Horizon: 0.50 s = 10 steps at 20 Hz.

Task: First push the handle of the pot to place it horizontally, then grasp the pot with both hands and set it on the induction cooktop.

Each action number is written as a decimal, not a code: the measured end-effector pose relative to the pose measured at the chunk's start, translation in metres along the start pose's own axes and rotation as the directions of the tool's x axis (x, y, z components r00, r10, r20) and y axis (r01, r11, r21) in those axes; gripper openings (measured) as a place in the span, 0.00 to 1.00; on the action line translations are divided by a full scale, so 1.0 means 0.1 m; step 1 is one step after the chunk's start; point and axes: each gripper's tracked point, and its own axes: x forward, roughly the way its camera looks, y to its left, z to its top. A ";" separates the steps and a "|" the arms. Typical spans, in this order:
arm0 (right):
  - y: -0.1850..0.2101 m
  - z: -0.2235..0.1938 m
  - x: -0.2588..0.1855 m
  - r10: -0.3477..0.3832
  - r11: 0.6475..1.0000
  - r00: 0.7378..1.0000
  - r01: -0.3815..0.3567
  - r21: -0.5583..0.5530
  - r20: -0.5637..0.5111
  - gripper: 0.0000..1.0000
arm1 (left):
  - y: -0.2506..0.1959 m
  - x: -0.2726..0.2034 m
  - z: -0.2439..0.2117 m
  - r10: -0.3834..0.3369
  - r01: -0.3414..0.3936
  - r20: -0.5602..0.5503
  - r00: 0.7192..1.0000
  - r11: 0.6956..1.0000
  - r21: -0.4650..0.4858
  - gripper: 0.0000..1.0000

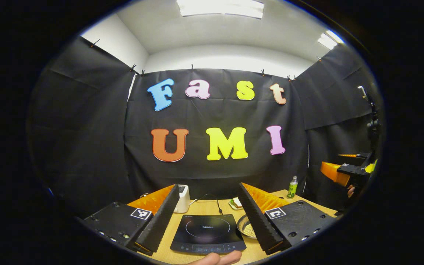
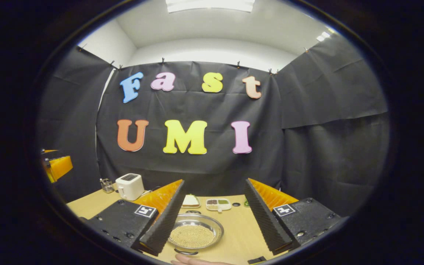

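Left gripper is hovering above the light wooden table, fingers spread wide apart and holding nothing. Between its fingers, the flat black glass induction cooktop with a thin white ring on top is lying on the table. A bare fingertip is poking in at the bottom edge just in front of the cooktop. A white boxy toaster is standing behind the left finger, with a dark cord trailing across the table toward the cooktop. A shallow round metal dish is sitting just right of the cooktop, partly hidden by the right finger. A small plate of food is sitting farther back, and a green clear bottle is standing near the far right table corner. At the far right, the other gripper is hanging in the air with a bit of a hand under it.

Right gripper is also hanging over the table, fingers wide apart, gripping nothing. Between them the same metal dish is lying on the wood, its floor covered with fine pale grain. Behind it are sitting a small plate with something white and a white divided tray with dark and green fillings. The toaster is standing at back left beside a small clear glass holder.

The pot with the handle I cannot pick out.
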 end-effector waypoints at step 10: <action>0.28 -0.55 0.41 0.071 0.997 0.987 -0.070 0.010 -0.141 0.46 | -0.01 -0.13 -0.06 -0.019 0.019 -0.007 1.000 1.000 -0.010 0.96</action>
